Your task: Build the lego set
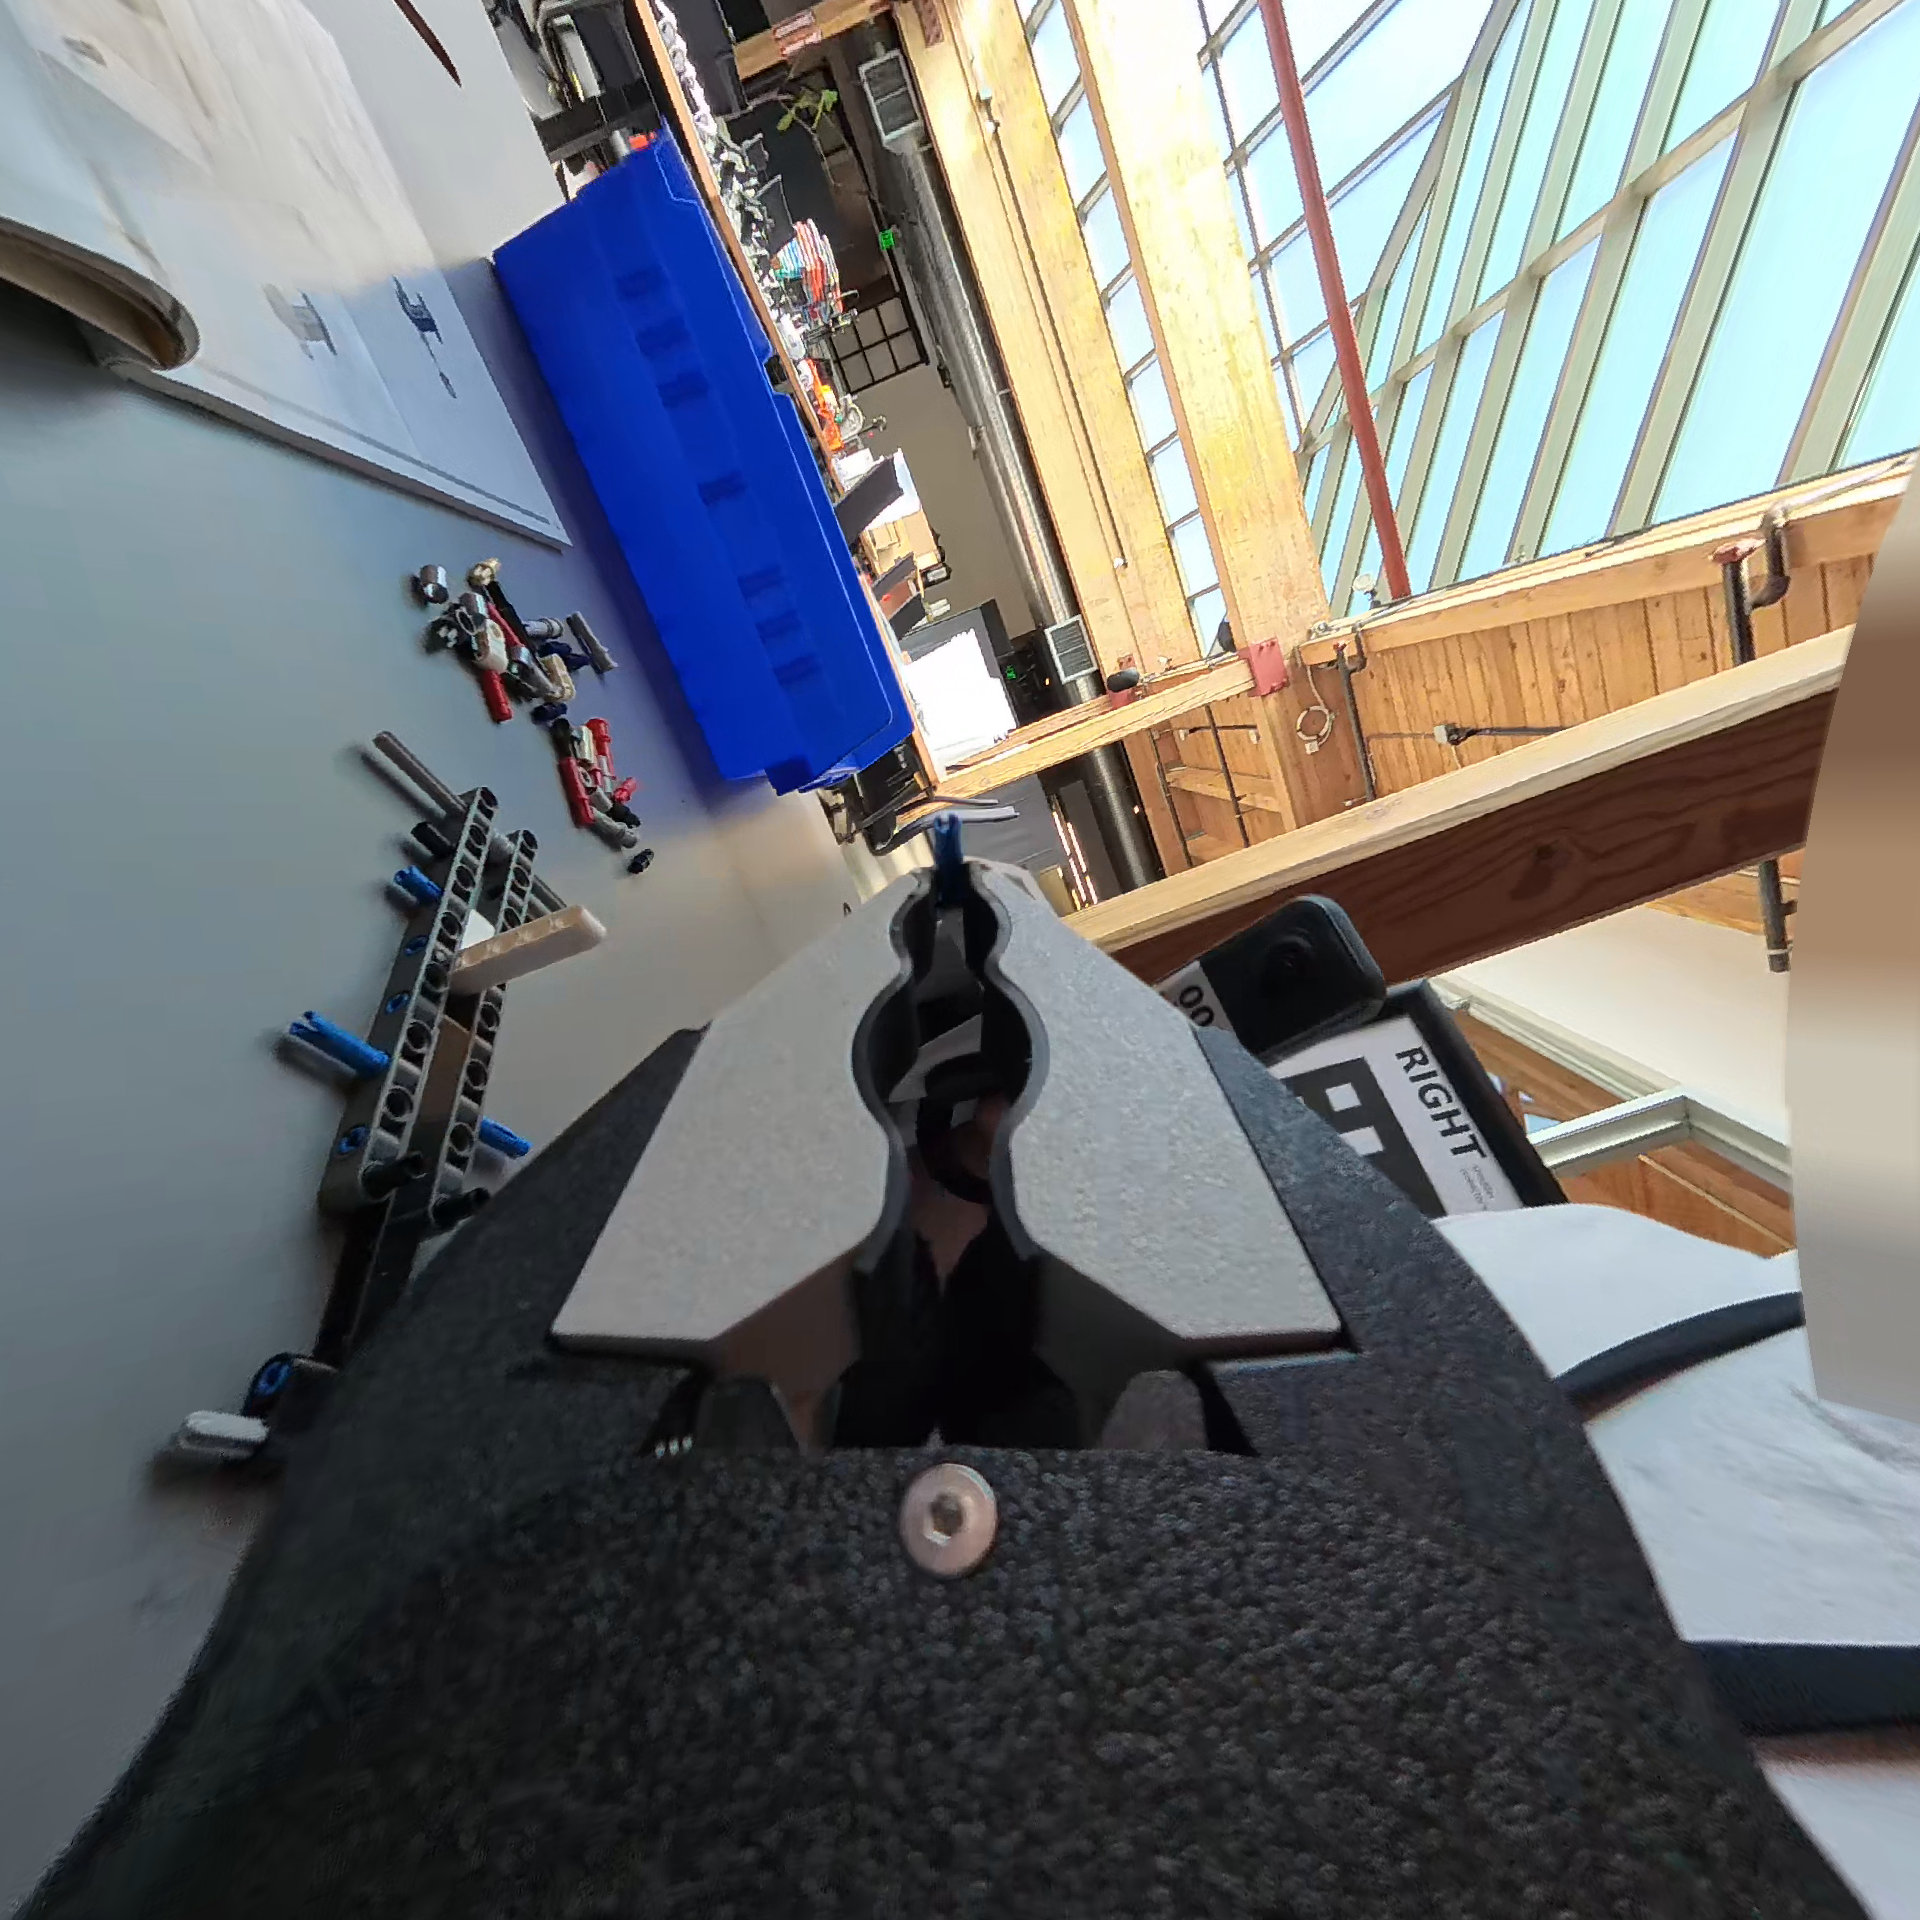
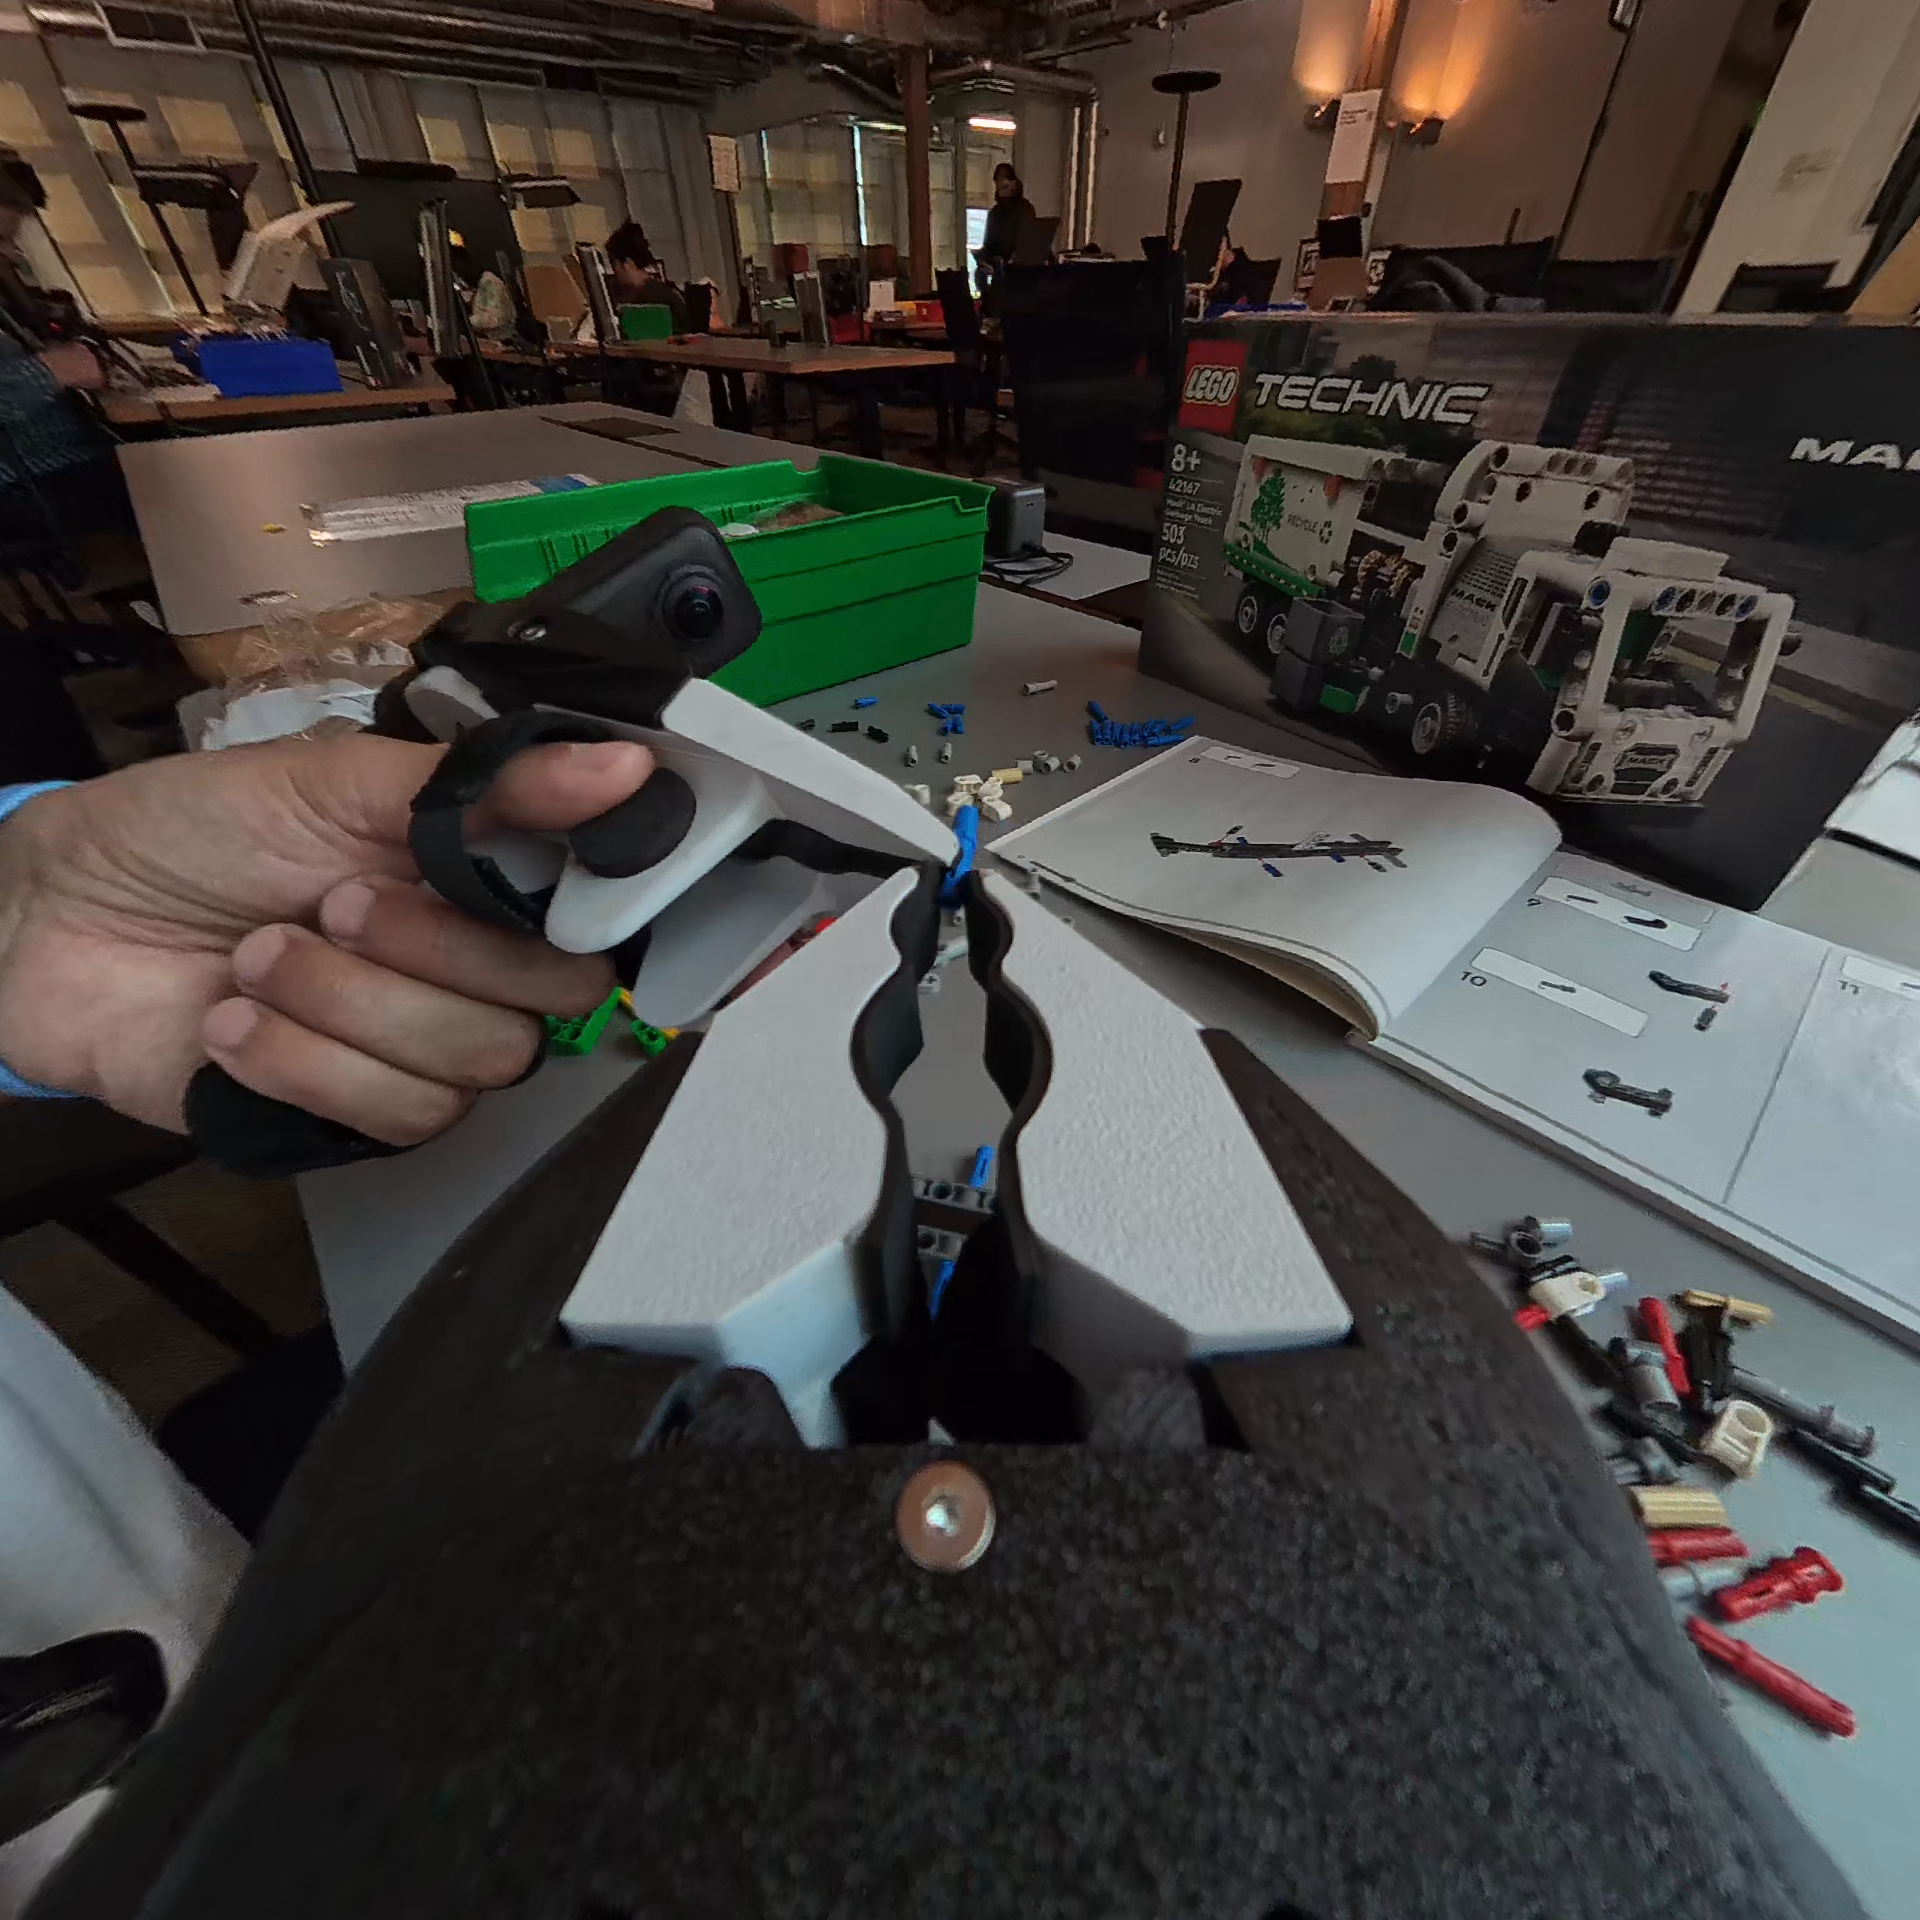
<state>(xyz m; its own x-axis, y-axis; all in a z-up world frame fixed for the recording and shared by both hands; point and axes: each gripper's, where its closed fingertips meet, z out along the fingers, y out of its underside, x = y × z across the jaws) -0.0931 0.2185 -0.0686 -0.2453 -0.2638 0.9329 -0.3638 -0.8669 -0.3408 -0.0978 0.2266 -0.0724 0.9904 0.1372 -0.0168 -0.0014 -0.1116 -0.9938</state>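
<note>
Grey tabletop in an open workshop hall carries all components. Left gripper, grey fingers on a black textured body, is clenched on a small blue plastic connector pin whose tip projects beyond the fingertips. Right gripper is clenched on the same blue pin from the opposite end; in the right wrist view the two gripper tips meet at the pin above the table. A bare hand holds the left gripper's handle.

Dark grey beam frame with blue pins lies on the table, well apart from both grippers. Loose red, black and tan parts lie near the open instruction booklet. Blue plastic bin, green plastic bin and the printed set box stand behind.
</note>
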